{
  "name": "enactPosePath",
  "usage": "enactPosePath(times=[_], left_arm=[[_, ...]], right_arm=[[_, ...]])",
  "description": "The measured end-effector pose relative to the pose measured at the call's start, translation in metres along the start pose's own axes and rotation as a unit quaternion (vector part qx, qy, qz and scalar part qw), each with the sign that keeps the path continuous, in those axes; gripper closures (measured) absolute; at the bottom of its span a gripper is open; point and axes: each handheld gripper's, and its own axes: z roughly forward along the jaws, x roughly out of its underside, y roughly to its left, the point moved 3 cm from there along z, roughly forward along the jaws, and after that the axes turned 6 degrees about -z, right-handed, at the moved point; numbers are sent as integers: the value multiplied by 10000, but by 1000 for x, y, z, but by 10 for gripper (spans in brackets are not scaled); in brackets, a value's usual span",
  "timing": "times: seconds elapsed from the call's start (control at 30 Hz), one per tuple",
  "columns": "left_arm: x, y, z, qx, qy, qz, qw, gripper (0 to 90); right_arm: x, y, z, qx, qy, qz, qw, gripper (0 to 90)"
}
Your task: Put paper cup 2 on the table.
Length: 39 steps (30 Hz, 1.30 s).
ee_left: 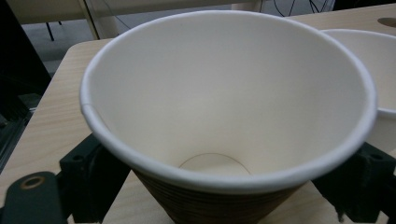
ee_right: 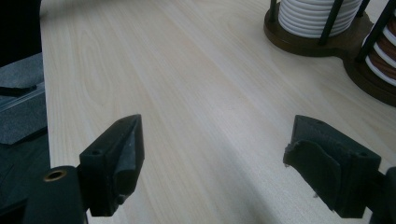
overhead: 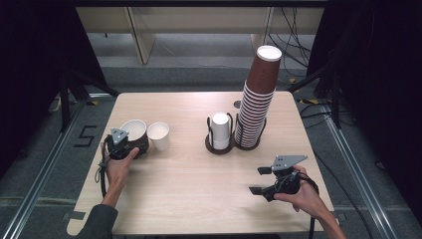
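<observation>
Brown cup hides left tongs' pads.

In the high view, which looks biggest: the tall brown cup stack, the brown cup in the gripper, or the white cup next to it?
1. Tall brown cup stack, by far.
2. Brown cup, held in the left gripper.
3. White cup, slightly smaller.

Left gripper at table's left edge, jaws around a brown cup; white cup just beside. Right gripper near right front, jaws apart, empty. Holder carries a short white stack and tall brown stack.
</observation>
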Motion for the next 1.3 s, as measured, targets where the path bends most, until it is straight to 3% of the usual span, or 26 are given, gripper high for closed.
enactPosePath(times=[0.07,0.27,0.33,0.43,1.0,1.13,1.27,1.3], left_arm=[[2,0,0,3,25,6,10000,123],[10,2,-4,66,93,-88,9999,142],[12,3,-4,132,167,-30,9998,145],[13,3,-6,78,138,-107,9998,148],[24,-1,-35,69,279,-40,9996,148],[25,-6,-44,163,294,-76,9994,148],[29,-20,-59,476,285,-170,9983,147],[29,-23,-62,471,318,-167,9982,148]], right_arm=[[0,2,-1,-22,15,126,9999,193],[0,2,-1,-28,26,135,9999,193],[0,2,-1,-14,38,104,9999,193],[0,2,-1,-11,56,120,9999,193],[0,2,-1,-11,31,124,9999,191],[0,2,-1,24,5,145,9999,191],[0,1,-2,6,-3,150,9999,189],[0,1,-1,14,3,164,9999,188]])
